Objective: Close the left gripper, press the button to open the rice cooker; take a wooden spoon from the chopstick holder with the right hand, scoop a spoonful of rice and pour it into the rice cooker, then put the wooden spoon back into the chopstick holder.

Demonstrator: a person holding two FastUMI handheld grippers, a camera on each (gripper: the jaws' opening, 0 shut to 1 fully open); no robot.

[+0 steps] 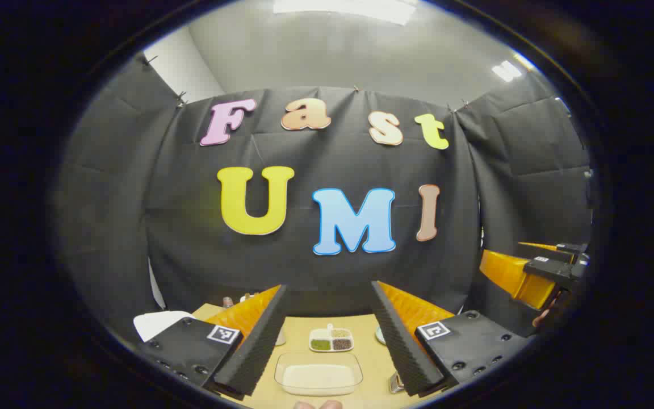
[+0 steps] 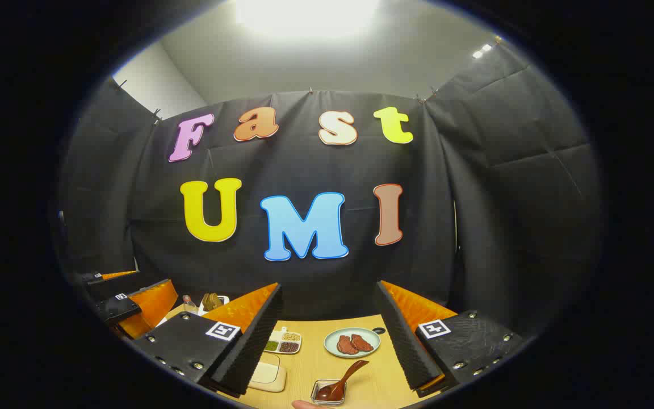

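Left tongs (image 1: 327,335) spread apart, holding nothing, above the surface (image 1: 375,363); clear dish of rice (image 1: 318,375) directly beneath them; right tongs (image 2: 327,332) also apart and empty; a dark spoon (image 2: 341,383) rests in a small glass bowl (image 2: 328,393) below them.

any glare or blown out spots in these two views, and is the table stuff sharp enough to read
Right gripper view: the ceiling light is blown out to a white blotch. Left gripper view: the ceiling panel is bright but keeps its edges. Both views: fisheye bending curves the wall, and the table sits small at the bottom, fairly sharp.
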